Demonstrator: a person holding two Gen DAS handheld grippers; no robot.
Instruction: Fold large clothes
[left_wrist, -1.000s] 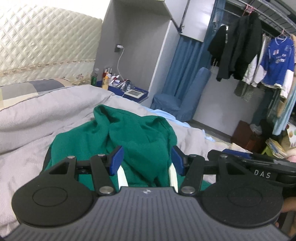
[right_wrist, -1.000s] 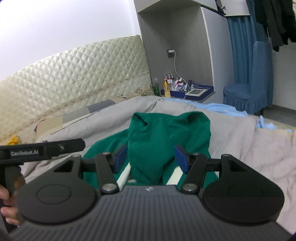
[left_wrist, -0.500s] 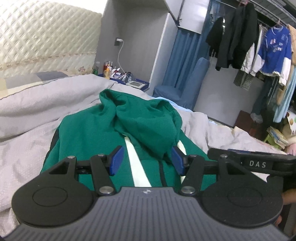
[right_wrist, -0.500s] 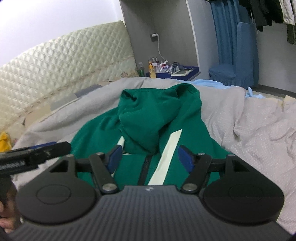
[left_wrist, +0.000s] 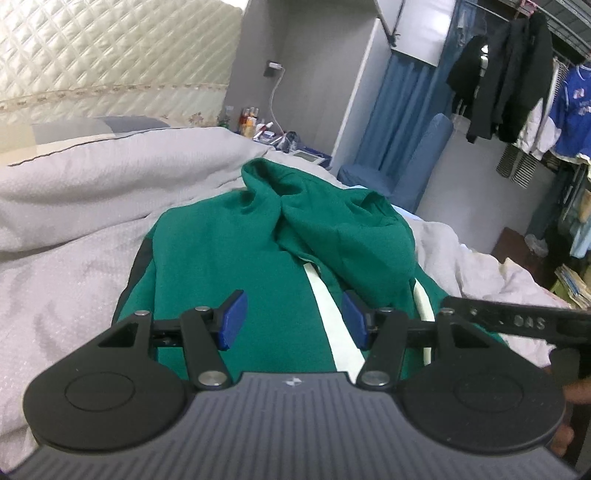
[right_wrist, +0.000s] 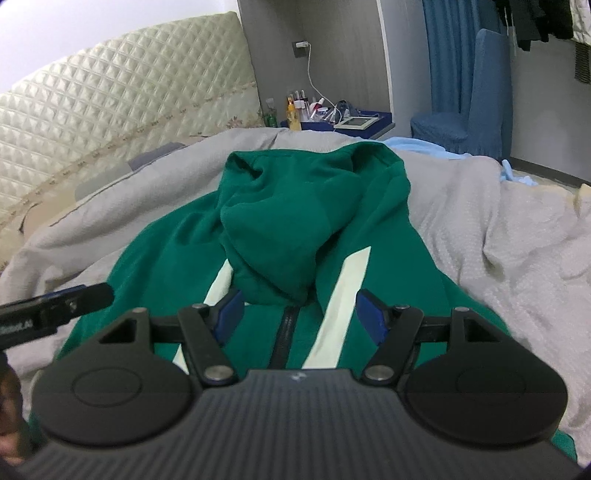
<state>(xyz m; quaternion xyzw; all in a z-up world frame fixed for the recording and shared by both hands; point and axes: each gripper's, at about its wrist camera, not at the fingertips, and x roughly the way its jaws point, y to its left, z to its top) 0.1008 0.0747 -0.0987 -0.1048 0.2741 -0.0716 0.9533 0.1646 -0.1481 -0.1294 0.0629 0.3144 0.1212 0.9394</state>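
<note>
A green hooded jacket (left_wrist: 229, 258) with cream stripes lies face up on the grey bed cover (left_wrist: 74, 258). Its hood (right_wrist: 280, 236) is flopped down over the chest, above the dark zip (right_wrist: 284, 339). My left gripper (left_wrist: 294, 314) hovers open over the jacket's chest, beside a cream stripe (left_wrist: 332, 314), with nothing between its blue pads (left_wrist: 231, 319). My right gripper (right_wrist: 301, 314) hangs over the zip just below the hood. Its jaws are opening and do not press on any cloth.
The quilted headboard (right_wrist: 110, 110) and a bedside shelf with bottles (right_wrist: 306, 110) lie beyond the jacket. A blue covered chair (left_wrist: 413, 162) and hanging clothes (left_wrist: 517, 85) stand to the right. The other tool's black bar (left_wrist: 517, 321) crosses the right edge, with a hand below it.
Both grippers have sunk toward the jacket, so its chest, stripes and zip now fill the view below the hood. The right gripper's jaws have spread wider.
</note>
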